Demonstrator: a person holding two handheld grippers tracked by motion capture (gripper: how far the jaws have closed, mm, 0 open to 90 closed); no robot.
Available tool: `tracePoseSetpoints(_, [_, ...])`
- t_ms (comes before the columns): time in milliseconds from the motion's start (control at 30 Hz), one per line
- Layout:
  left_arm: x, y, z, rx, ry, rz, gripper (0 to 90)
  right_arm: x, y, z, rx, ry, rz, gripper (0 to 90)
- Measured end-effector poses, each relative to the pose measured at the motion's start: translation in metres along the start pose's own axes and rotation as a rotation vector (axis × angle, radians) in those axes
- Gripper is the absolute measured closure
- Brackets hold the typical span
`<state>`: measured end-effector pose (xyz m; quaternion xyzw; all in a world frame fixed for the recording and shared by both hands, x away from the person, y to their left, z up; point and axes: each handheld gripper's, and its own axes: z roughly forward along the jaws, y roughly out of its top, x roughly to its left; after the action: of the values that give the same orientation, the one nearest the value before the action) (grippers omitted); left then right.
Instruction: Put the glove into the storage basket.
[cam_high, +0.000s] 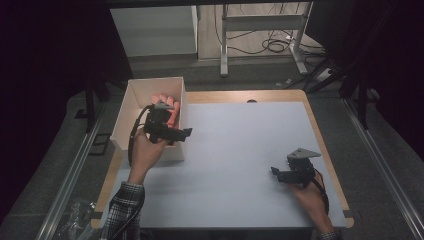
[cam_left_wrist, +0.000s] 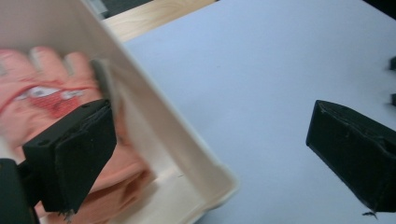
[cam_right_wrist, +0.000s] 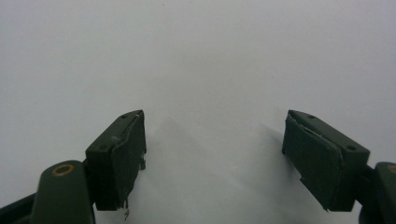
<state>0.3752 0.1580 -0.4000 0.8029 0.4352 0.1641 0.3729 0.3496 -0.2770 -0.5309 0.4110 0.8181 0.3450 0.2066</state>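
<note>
From above, the left tool sits over the right wall of a white box at the counter's left edge, with an orange glove lying inside the box. The left tool's own view brings this close: its jaws stand wide apart and straddle the box wall, one jaw inside, against the glove, the other out over the pale counter, gripping nothing. White and red markings on the glove's back show there. The left hand reaches forward from a plaid sleeve. The right tool is low over the counter's right side, well away from the box, pointing left, jaws wide and empty.
</note>
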Motion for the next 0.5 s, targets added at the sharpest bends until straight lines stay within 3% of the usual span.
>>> tracePoseSetpoints(233, [-0.03,0.003,0.017,-0.005,-0.059,0.058,2.0,0.0,0.0,0.0,0.0,0.0,0.002,21.8])
tracePoseSetpoints(500, [-0.054,0.003,0.034,-0.001,-0.11,0.098,2.0,0.0,0.0,0.0,-0.001,0.0,-0.001,21.7])
